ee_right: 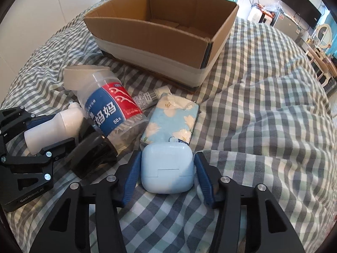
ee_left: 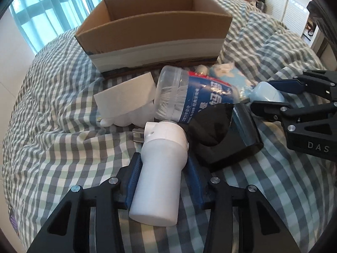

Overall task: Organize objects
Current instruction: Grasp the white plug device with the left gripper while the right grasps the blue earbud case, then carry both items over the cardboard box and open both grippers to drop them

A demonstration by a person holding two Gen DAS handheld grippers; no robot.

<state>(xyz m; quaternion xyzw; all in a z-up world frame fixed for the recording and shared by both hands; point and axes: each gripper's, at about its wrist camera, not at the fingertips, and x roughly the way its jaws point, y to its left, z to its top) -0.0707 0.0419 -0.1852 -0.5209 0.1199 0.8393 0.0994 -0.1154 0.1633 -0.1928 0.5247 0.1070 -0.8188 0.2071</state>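
Note:
My left gripper (ee_left: 162,166) is shut on a white plug-in bottle device (ee_left: 160,168) lying on the checked bed; it also shows in the right wrist view (ee_right: 52,126). My right gripper (ee_right: 167,166) has its blue pads around a pale blue case (ee_right: 167,168), the left pad touching it and a small gap at the right pad; the case also shows in the left wrist view (ee_left: 267,93). An open cardboard box (ee_left: 155,27) stands behind the pile and looks empty in the right wrist view (ee_right: 160,31).
A clear floss-pick jar (ee_left: 189,97) lies on its side over a black stand (ee_left: 227,135). A white card (ee_left: 126,97), a floral tissue pack (ee_right: 172,118) and a small tube (ee_right: 147,98) lie in front of the box. Rumpled bedding rises at right.

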